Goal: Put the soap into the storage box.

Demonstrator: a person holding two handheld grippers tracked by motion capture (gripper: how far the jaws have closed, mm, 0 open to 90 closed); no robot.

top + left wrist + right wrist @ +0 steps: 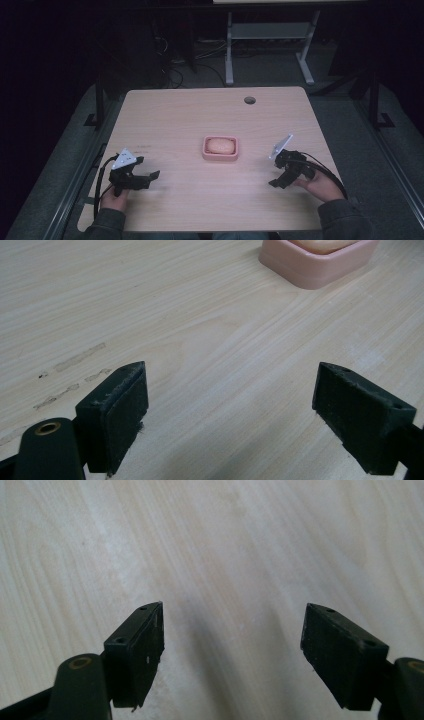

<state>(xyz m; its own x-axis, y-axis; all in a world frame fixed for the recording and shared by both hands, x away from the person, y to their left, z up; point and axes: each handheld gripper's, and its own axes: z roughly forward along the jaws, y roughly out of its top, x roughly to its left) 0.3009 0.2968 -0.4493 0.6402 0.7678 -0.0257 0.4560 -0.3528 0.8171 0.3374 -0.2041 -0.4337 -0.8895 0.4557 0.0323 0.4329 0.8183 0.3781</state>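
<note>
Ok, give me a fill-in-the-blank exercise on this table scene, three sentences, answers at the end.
1. The pink tray sits on the table ____ the two grippers.
2. The jaws of the left gripper stand ____ with nothing between them.
3. The right gripper points down at bare ____.

Answers: between; open; wood

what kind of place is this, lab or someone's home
Most likely a lab or test room: a bare wooden table with a cable hole, loose cables on the floor, and another metal-framed desk behind in the dark.
</note>
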